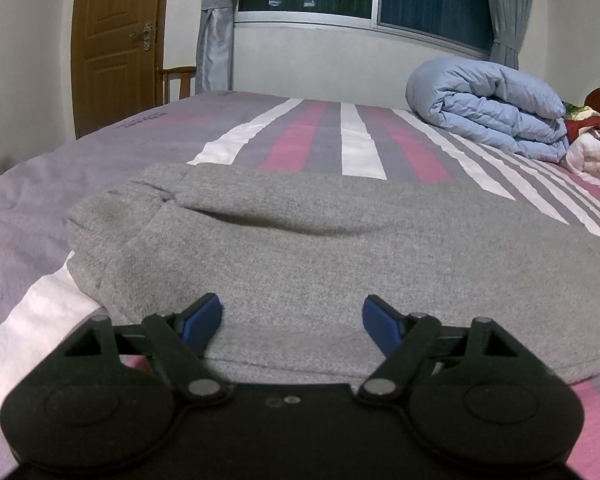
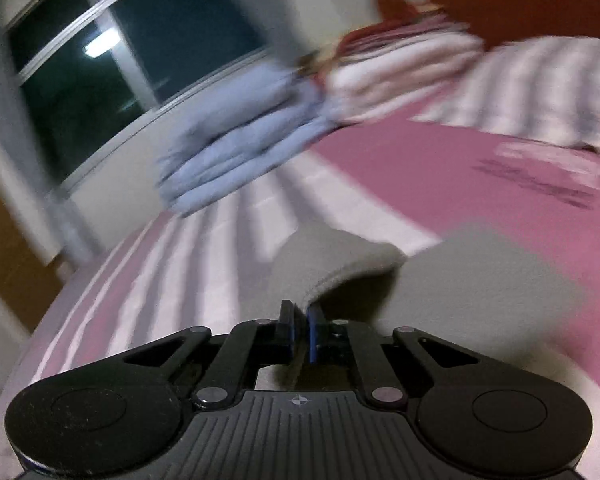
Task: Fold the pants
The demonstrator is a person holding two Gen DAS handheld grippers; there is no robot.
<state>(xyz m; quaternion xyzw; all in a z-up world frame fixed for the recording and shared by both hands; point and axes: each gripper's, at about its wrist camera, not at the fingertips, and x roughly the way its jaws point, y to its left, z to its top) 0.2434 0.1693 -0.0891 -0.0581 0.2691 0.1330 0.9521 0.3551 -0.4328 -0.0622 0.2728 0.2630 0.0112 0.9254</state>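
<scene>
A: On the bed [image 1: 100,168], near its front edge, one pair of grey pants [image 1: 300,248] is seen, laid flat across the striped cover.

B: How far is the folding judged to be?

A: The legs appear to be laid one upon the other, since a single band of grey cloth is shown with a cuff end at the pants' left. A further fold, end to end, is judged to be left, and it seems to be begun at the right end.

B: What else is counted beyond the pants?

A: One rolled blue quilt [image 1: 492,108] is seen well behind the pants, one stack of pink and white bedding just beside it, one window, one brown door.

B: And the tongs?

A: Two are counted. The left gripper [image 1: 292,320] is held wide open over the near hem of the pants, and nothing is gripped. The right gripper [image 2: 301,322] is pressed nearly closed, and a fold of the grey cloth [image 2: 332,268] is pinched between its pads. That view is blurred, so how high the cloth is raised cannot be told.
</scene>
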